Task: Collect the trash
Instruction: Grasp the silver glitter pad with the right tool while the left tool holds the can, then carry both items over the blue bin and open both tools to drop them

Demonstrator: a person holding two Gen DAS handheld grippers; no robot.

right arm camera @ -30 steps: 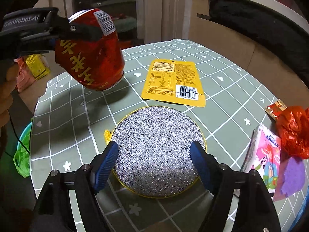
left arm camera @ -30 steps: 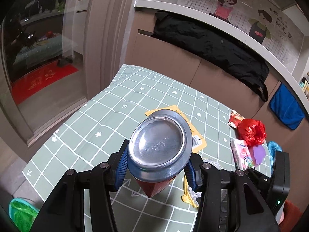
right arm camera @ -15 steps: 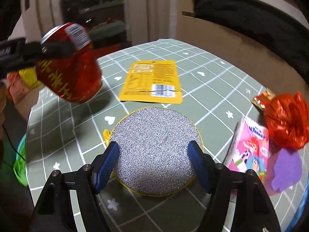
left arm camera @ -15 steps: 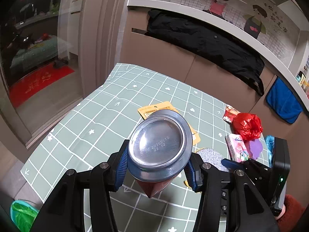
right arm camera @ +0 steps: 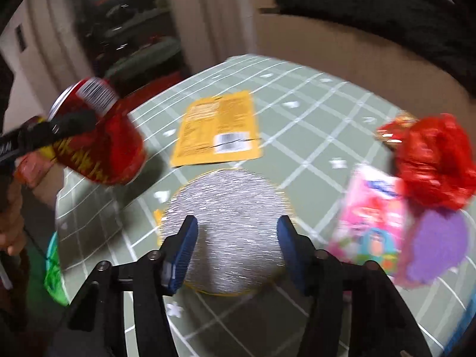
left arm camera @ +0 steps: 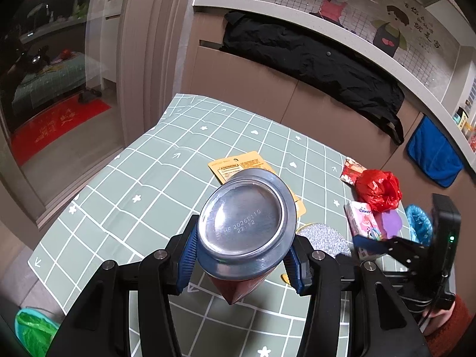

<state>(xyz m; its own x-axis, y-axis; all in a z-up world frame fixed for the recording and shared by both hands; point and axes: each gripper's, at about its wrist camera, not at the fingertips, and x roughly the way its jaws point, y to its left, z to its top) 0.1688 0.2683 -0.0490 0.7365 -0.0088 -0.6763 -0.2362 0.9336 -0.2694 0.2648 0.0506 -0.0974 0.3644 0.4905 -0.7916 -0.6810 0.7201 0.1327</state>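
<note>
Left gripper clamps one red can (base stamped "20260110 22:12"); right gripper gapes wide, holding nothing, above one glittery coaster.

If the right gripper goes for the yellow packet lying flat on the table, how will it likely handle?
The yellow packet looks thin and flat against the table, so probably floppy, light, and hard to get jaws under. Its smooth printed surface suggests it may slide rather than lift when pushed.
</note>
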